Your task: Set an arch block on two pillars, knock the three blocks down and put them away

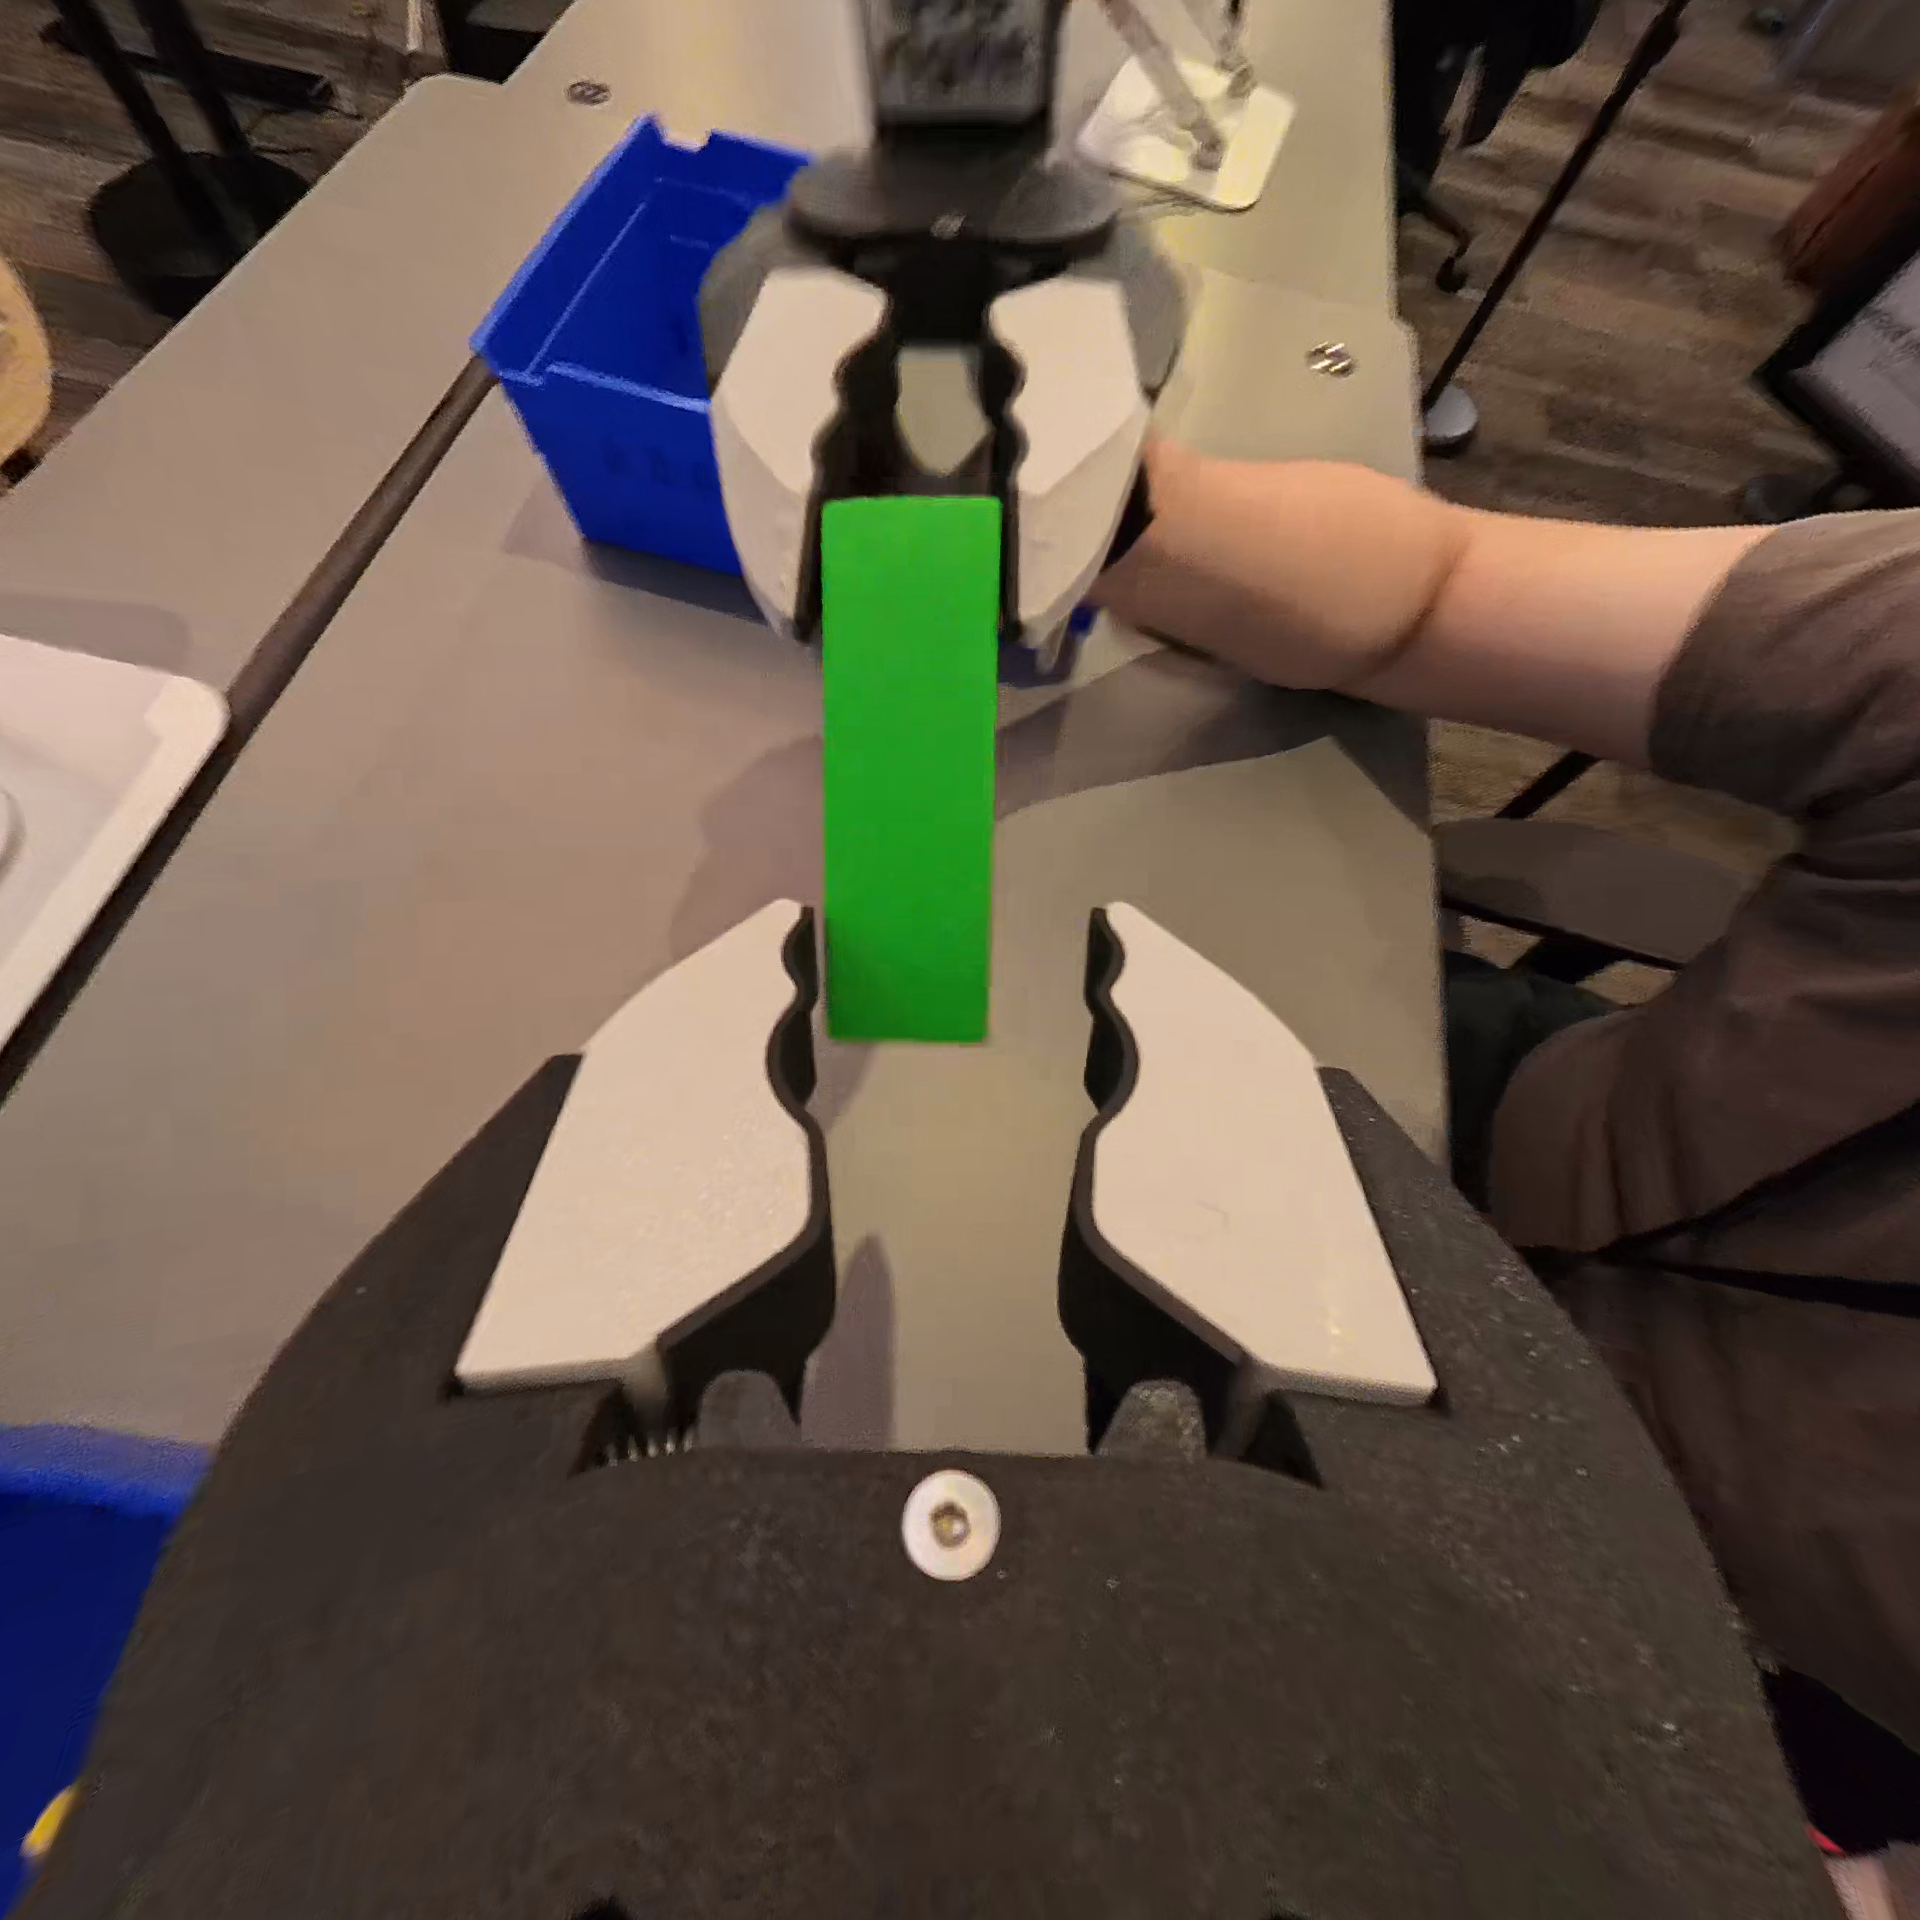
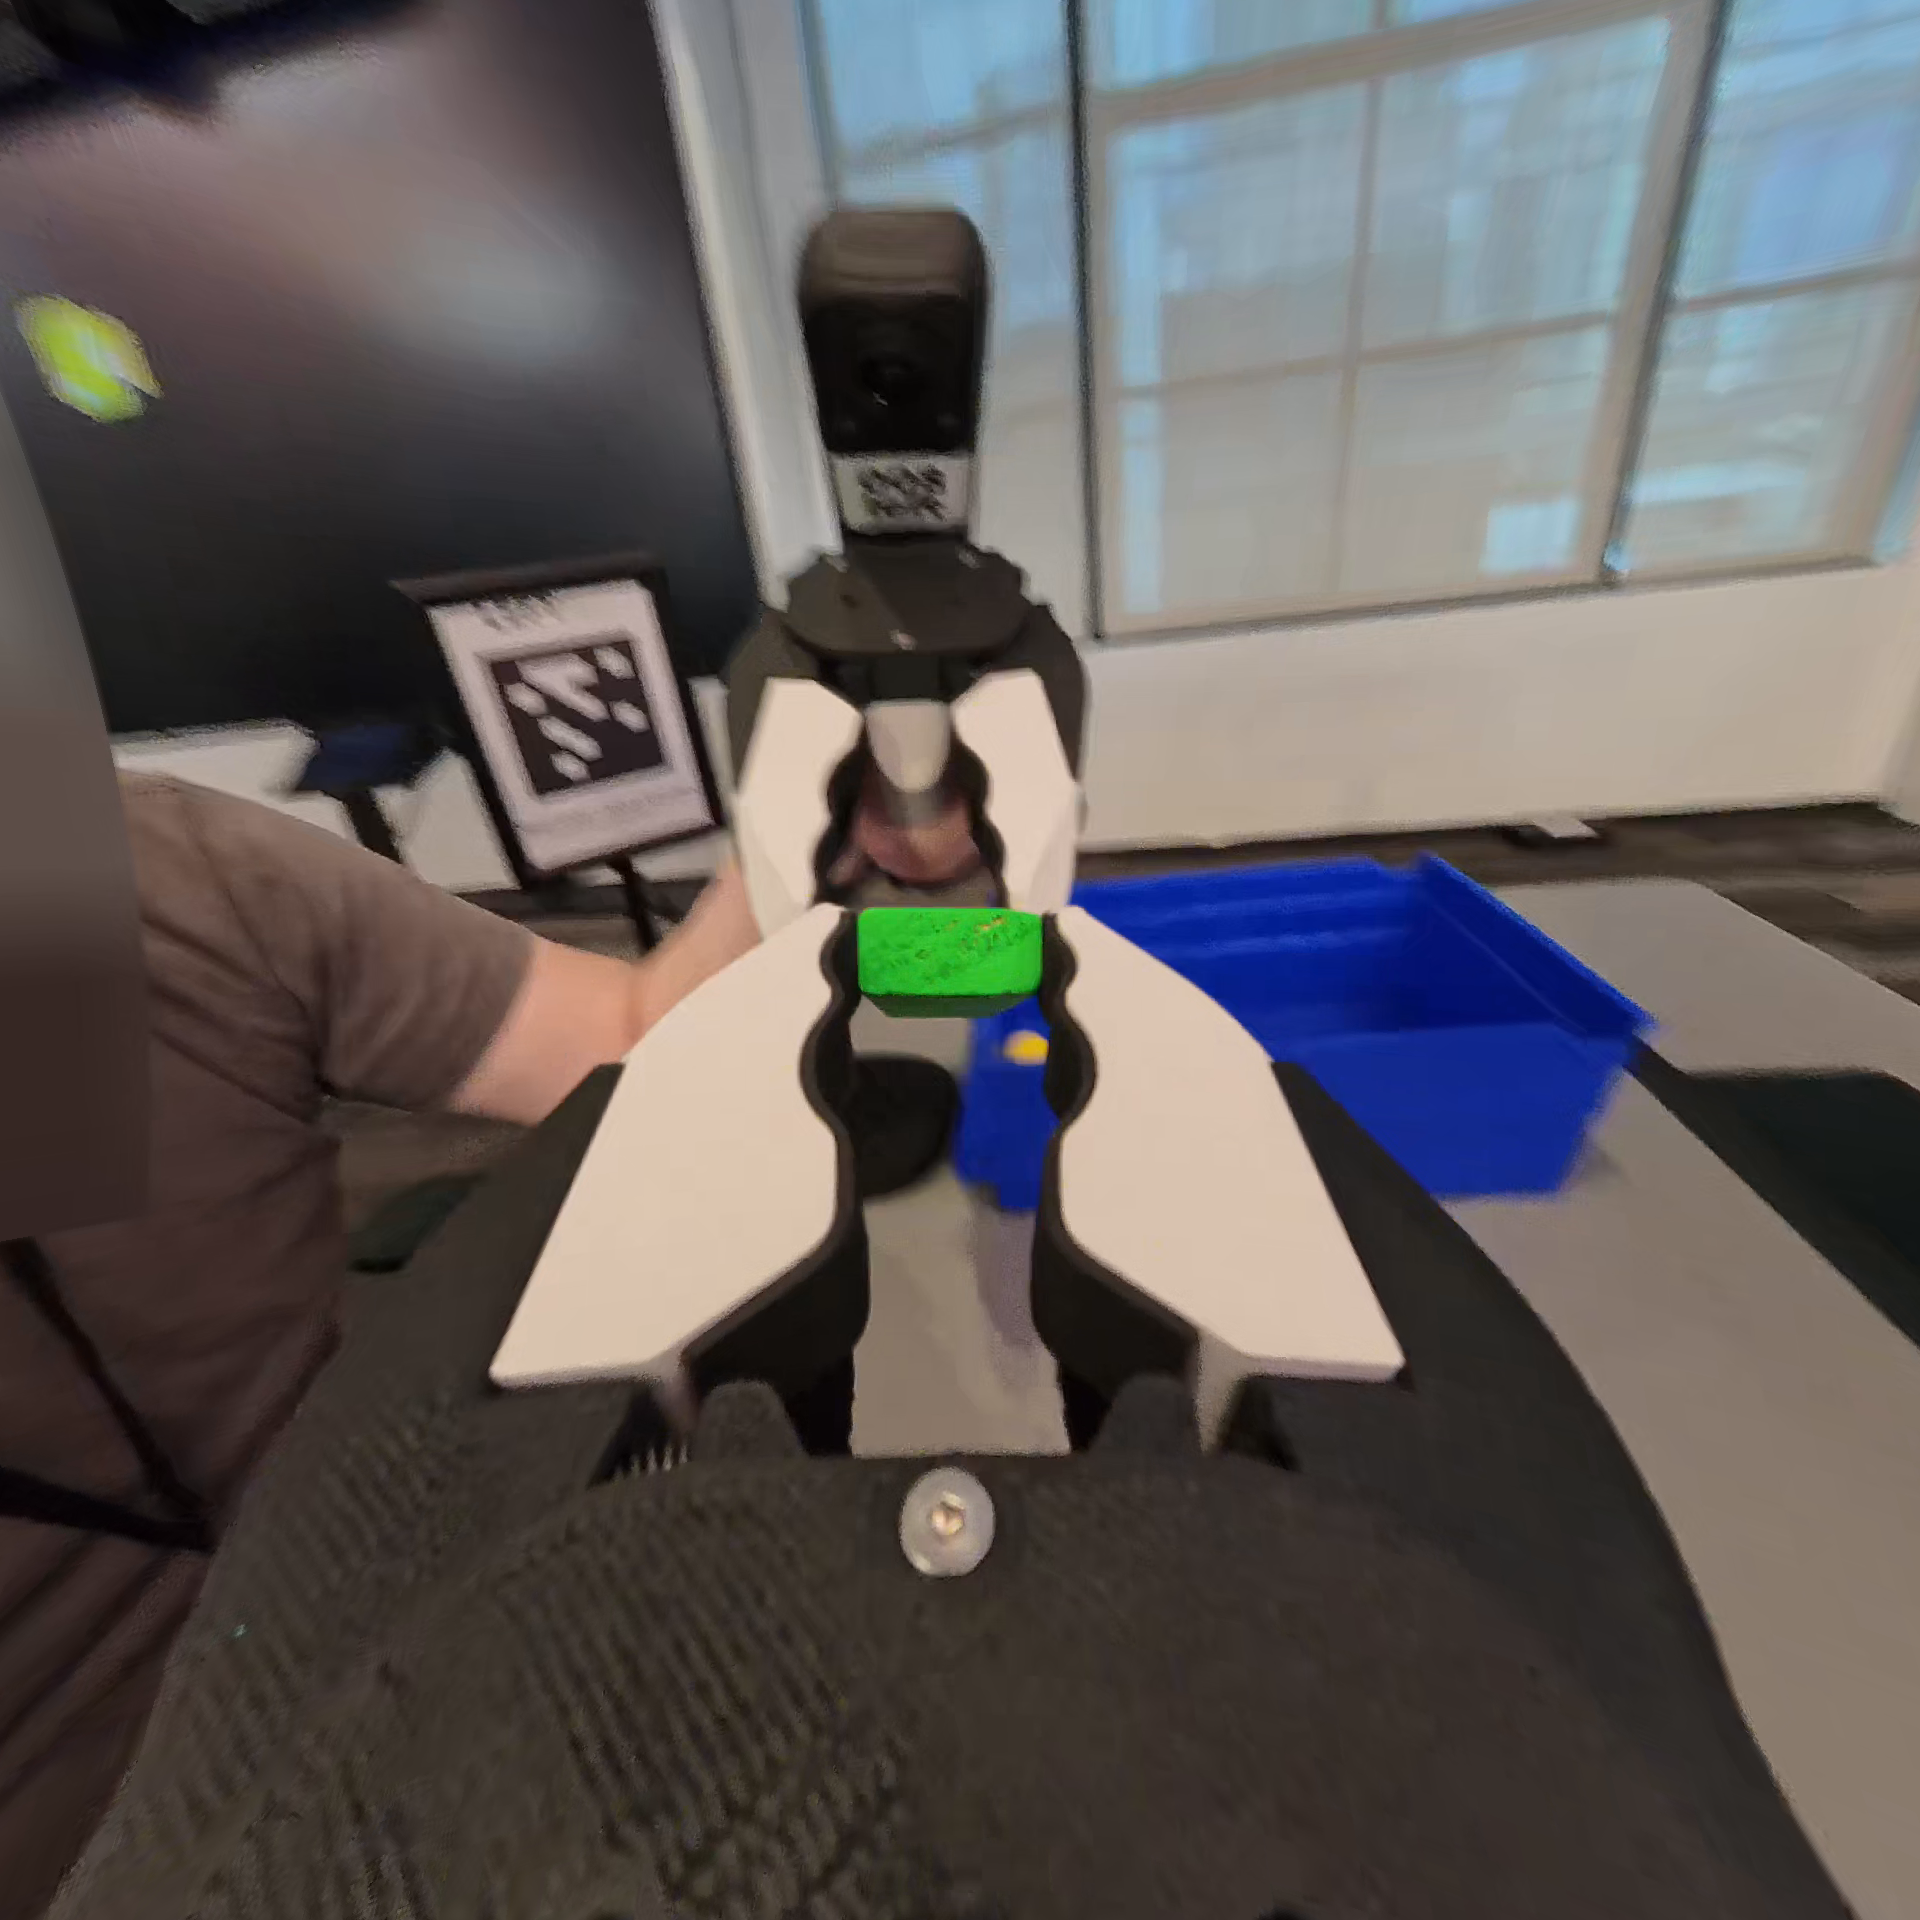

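Observation:
A long green block (image 1: pixel 906 769) is held above the grey table (image 1: pixel 468 935), pointing from one gripper to the other. My right gripper (image 1: pixel 914 613) faces me in the left wrist view and is shut on the block's far end. My left gripper (image 1: pixel 951 914) is open. The block's near end lies between its fingertips, close to the left finger, with a gap on the right. In the right wrist view my right gripper (image 2: pixel 948 925) clamps the block's end face (image 2: pixel 945 961), and the left gripper (image 2: pixel 909 873) stands open just behind it. No other blocks show, apart from a small yellow piece in a bin.
A blue bin (image 1: pixel 613 343) stands behind the right gripper. A second blue bin (image 2: pixel 1351 1018) beside the left gripper holds a small yellow piece (image 2: pixel 1029 1047). A white tray (image 1: pixel 83 748) lies at the left edge. A person's forearm (image 1: pixel 1351 582) reaches in from the right. My hands' fingertips stand some 5 cm from each other.

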Demonstrator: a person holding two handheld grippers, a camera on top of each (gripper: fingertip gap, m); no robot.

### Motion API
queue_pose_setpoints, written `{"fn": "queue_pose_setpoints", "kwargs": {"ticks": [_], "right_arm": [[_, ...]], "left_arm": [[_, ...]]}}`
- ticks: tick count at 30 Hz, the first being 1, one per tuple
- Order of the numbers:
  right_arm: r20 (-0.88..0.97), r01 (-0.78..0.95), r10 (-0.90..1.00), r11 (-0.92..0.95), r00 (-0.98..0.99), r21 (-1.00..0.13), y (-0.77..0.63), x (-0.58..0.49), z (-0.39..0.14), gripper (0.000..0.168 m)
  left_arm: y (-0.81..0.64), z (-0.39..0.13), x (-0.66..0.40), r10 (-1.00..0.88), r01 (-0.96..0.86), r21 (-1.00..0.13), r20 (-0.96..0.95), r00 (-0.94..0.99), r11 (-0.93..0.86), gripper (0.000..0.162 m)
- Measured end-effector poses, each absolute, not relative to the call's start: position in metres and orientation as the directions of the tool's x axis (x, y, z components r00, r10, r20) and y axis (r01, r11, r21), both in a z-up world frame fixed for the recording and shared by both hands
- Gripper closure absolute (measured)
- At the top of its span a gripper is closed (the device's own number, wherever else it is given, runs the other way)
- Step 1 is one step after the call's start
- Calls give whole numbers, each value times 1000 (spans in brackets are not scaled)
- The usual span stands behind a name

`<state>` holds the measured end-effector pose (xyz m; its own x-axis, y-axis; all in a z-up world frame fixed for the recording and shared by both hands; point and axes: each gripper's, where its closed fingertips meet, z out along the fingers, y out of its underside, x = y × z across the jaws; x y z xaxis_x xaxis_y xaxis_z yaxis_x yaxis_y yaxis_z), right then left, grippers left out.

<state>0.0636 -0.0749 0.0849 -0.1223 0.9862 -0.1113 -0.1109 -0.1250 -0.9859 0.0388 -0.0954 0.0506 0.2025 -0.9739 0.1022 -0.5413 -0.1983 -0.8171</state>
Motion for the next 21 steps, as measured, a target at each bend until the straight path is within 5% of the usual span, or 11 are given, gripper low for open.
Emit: {"fn": "queue_pose_setpoints", "kwargs": {"ticks": [5,9,15,21], "right_arm": [[28,338,945,-89,327,-937,-7,89,23,134],[42,576,927,-197,373,-793,7,92,-38,134],[61,703,948,-188,313,-686,6,85,-75,134],[88,737,945,-185,314,-651,12,83,-91,134]], "left_arm": [[-74,53,12,-957,-502,-831,116,266,-240,120],[-58,42,-23,-931,-510,-797,171,322,-323,110],[-29,-7,-92,-844,-632,-617,101,527,-469,112],[-19,-58,-131,-642,-544,-368,234,730,-754,100]]}}
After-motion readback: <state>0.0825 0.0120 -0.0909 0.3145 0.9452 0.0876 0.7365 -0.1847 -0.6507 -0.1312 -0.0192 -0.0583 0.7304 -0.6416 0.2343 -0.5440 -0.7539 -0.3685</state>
